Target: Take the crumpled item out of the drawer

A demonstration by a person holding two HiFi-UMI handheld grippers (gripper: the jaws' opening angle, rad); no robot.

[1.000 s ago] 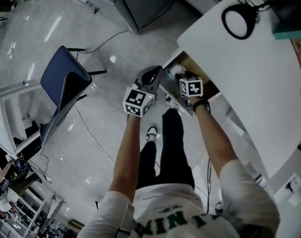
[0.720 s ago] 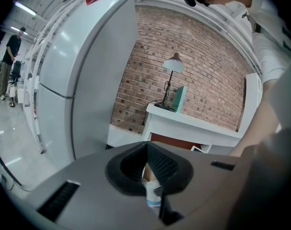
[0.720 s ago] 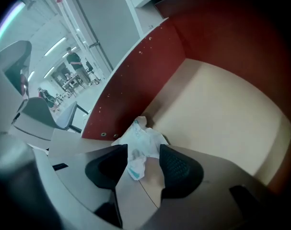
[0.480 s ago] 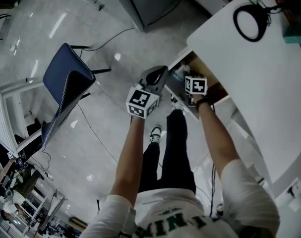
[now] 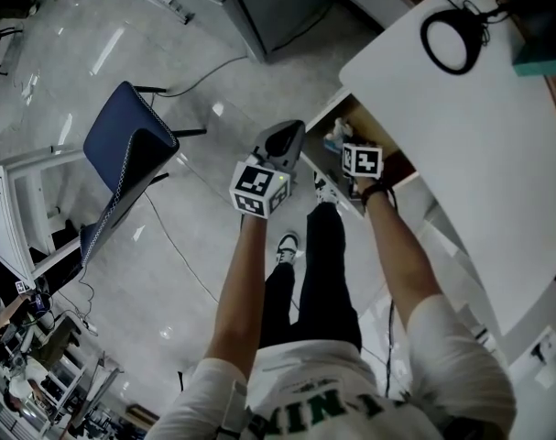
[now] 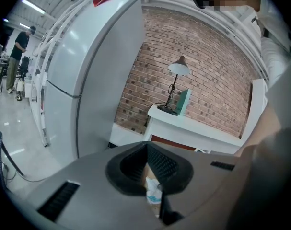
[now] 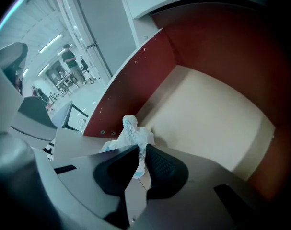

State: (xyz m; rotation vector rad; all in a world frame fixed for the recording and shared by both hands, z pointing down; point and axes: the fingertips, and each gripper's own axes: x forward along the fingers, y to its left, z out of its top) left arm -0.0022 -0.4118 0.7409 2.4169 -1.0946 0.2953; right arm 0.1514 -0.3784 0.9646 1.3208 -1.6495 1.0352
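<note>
At the bench [image 5: 461, 126] edge, head view: the drawer [image 5: 355, 117] stands open beneath the white top. Your right tongs [image 5: 344, 151] reach into it at the crumpled item [image 5: 334, 138]. Your left tongs [image 5: 288, 137] hang just beside the drawer front, outside it, probably to leave the opening free for the lift.

Left gripper view: the tongs are pressed together at the tips and grip nothing. The crumpled item shows only through the wedge behind the tips, beyond them.

Right gripper view: the tongs are pinching the crumpled item by its lower folds, with its white top standing above the pads. It is inside the drawer, near the red-brown side wall [image 7: 135, 66], over the pale drawer floor [image 7: 217, 114]. Whether it touches that floor cannot be told. This low pinch should let you raise it straight past the wall.
</note>
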